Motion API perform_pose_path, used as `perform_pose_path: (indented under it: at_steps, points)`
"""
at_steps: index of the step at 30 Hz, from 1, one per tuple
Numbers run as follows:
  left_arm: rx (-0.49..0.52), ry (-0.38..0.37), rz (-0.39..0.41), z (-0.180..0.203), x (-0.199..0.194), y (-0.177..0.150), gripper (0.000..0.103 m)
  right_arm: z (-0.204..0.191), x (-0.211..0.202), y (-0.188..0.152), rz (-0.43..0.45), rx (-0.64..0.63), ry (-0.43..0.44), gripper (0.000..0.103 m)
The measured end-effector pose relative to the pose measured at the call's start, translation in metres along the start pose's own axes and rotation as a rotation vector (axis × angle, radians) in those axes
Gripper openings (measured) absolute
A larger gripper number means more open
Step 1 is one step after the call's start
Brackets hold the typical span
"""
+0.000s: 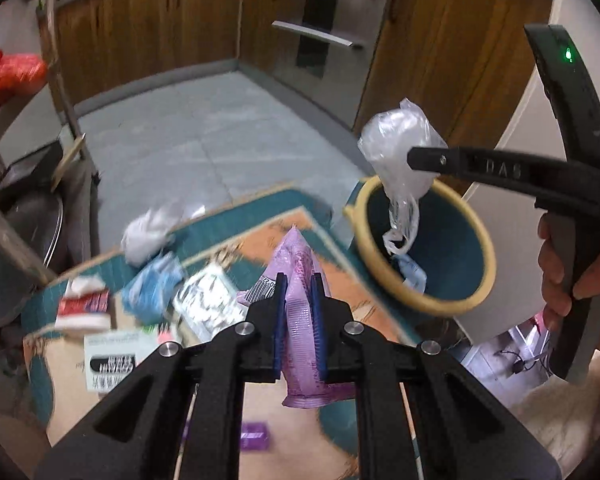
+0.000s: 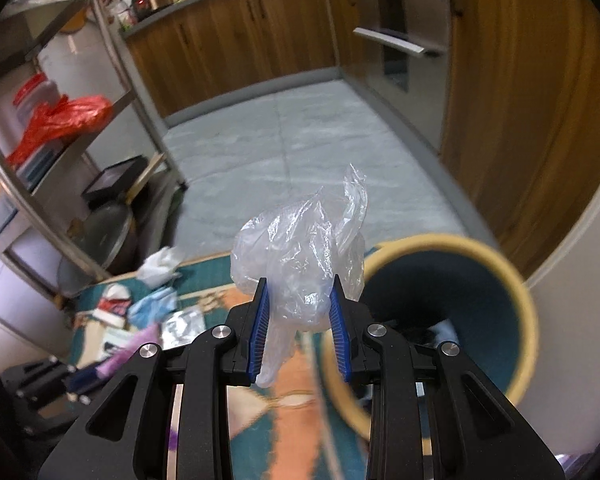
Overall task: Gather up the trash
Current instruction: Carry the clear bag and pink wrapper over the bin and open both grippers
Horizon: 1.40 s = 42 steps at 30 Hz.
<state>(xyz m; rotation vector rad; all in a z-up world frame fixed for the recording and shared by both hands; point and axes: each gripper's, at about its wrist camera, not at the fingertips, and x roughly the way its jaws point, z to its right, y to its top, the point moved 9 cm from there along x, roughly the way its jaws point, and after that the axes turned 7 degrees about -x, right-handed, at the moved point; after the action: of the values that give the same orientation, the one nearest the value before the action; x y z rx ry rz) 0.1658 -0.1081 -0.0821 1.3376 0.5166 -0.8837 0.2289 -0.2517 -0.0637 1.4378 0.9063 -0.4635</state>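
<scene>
My left gripper (image 1: 299,280) is shut on a purple wrapper (image 1: 300,336), held above the patterned rug (image 1: 340,272). My right gripper (image 2: 300,292) is shut on a crumpled clear plastic bag (image 2: 300,252), just left of the round bin (image 2: 520,300) with a yellow rim and dark teal inside. In the left wrist view the clear bag (image 1: 396,148) hangs from the right gripper (image 1: 412,158) over the bin (image 1: 364,232), which holds a bluish scrap (image 1: 414,274). More trash lies on the rug: white tissue (image 1: 144,234), blue plastic (image 1: 152,286), a silver packet (image 1: 208,304), a red-white pack (image 1: 82,308).
A metal shelf rack (image 2: 112,52) with a red bag (image 2: 60,120) stands at the left, pots beneath it. Wooden cabinets (image 2: 236,36) and an oven front (image 2: 396,40) line the far side. Grey floor tiles (image 2: 292,152) lie beyond the rug. A white appliance wall (image 2: 572,272) is right of the bin.
</scene>
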Motion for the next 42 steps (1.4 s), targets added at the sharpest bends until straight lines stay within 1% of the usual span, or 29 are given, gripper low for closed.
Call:
perform_pose_path:
  at_steps: [5, 6, 8, 12, 15, 17, 19, 23, 26, 32, 35, 37, 38, 39, 40, 42]
  points:
    - [0.041, -0.062, 0.025, 0.043, 0.012, 0.016, 0.011, 0.046, -0.016, -0.001, 0.027, -0.014, -0.114, 0.03]
    - [0.051, -0.072, 0.028, 0.05, 0.014, 0.016, 0.011, 0.06, -0.018, -0.003, 0.024, -0.012, -0.146, 0.03]
    - [0.083, -0.092, 0.032, 0.072, 0.023, 0.018, 0.011, 0.083, -0.016, -0.012, 0.001, 0.015, -0.175, 0.03]
    - [0.123, -0.126, 0.037, 0.106, 0.041, 0.019, 0.011, 0.117, -0.01, -0.033, -0.063, 0.048, -0.201, 0.03]
    - [0.152, -0.15, 0.031, 0.13, 0.058, 0.016, 0.011, 0.131, -0.008, -0.043, -0.093, 0.058, -0.21, 0.03]
    - [0.179, -0.152, 0.022, 0.143, 0.071, 0.012, 0.011, 0.142, -0.004, -0.052, -0.12, 0.073, -0.201, 0.03]
    - [0.205, -0.147, 0.008, 0.154, 0.087, 0.006, 0.011, 0.147, -0.001, -0.06, -0.143, 0.066, -0.211, 0.03]
    - [0.22, -0.134, -0.021, 0.161, 0.109, -0.004, 0.011, 0.152, 0.004, -0.073, -0.188, 0.025, -0.216, 0.03]
    - [0.234, -0.125, -0.028, 0.164, 0.119, -0.007, 0.012, 0.153, 0.005, -0.077, -0.196, 0.021, -0.205, 0.03]
    - [0.229, -0.106, -0.027, 0.159, 0.125, -0.008, 0.014, 0.154, 0.014, -0.076, -0.209, 0.03, -0.175, 0.032]
    - [0.21, -0.108, -0.024, 0.156, 0.124, -0.006, 0.02, 0.15, 0.014, -0.077, -0.211, 0.016, -0.176, 0.038]
    - [0.2, -0.111, -0.023, 0.154, 0.122, -0.005, 0.027, 0.15, 0.013, -0.077, -0.211, 0.009, -0.184, 0.045]
    - [0.197, -0.116, -0.023, 0.154, 0.121, -0.004, 0.029, 0.15, 0.013, -0.076, -0.209, 0.009, -0.186, 0.046]
    - [0.197, -0.118, -0.021, 0.153, 0.12, -0.003, 0.035, 0.15, 0.011, -0.075, -0.204, 0.014, -0.188, 0.049]
    - [0.199, -0.117, -0.018, 0.152, 0.118, -0.003, 0.042, 0.15, 0.011, -0.075, -0.2, 0.018, -0.191, 0.05]
    - [0.196, -0.118, -0.004, 0.15, 0.112, -0.001, 0.046, 0.152, 0.008, -0.072, -0.187, 0.037, -0.192, 0.051]
